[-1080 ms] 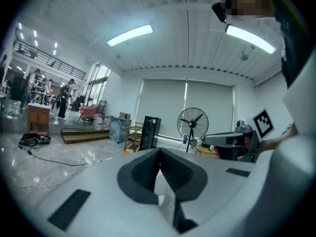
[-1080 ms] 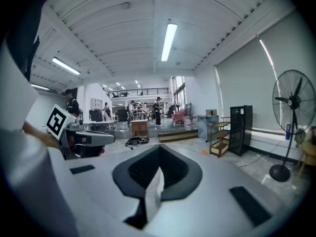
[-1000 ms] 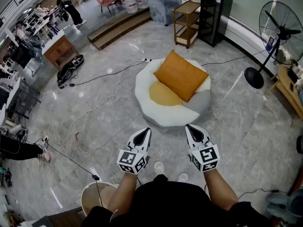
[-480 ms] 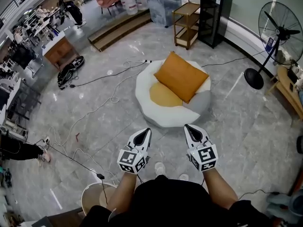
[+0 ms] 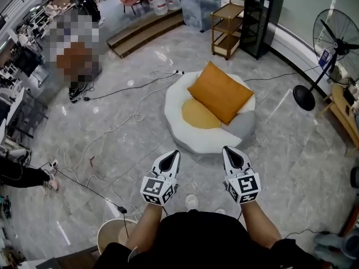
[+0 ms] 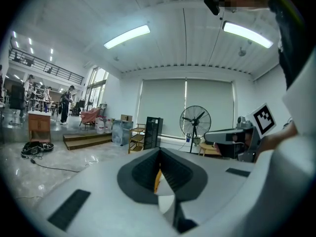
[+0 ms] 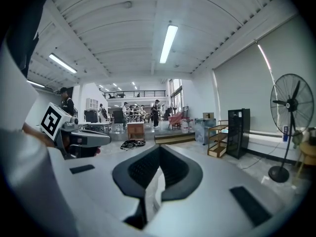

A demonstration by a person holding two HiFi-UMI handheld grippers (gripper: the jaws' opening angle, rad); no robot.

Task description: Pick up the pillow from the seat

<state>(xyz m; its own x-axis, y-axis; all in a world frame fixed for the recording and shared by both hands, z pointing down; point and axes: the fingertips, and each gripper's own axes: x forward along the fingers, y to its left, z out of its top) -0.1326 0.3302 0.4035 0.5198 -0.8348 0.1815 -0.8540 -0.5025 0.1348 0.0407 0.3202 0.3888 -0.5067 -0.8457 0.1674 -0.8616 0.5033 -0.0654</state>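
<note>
In the head view, both forearms reach forward side by side. The left gripper and right gripper point at the round white seat, well short of it. The plump orange pillow lies slanted across the seat's far side.

The left gripper view shows clenched, empty jaws with an orange sliver in the slit between them.

The right gripper view shows jaws pressed together and empty, with a standing fan to the right.

Orange sq pillow, lying tilted on round white seat, yellow centre
</note>
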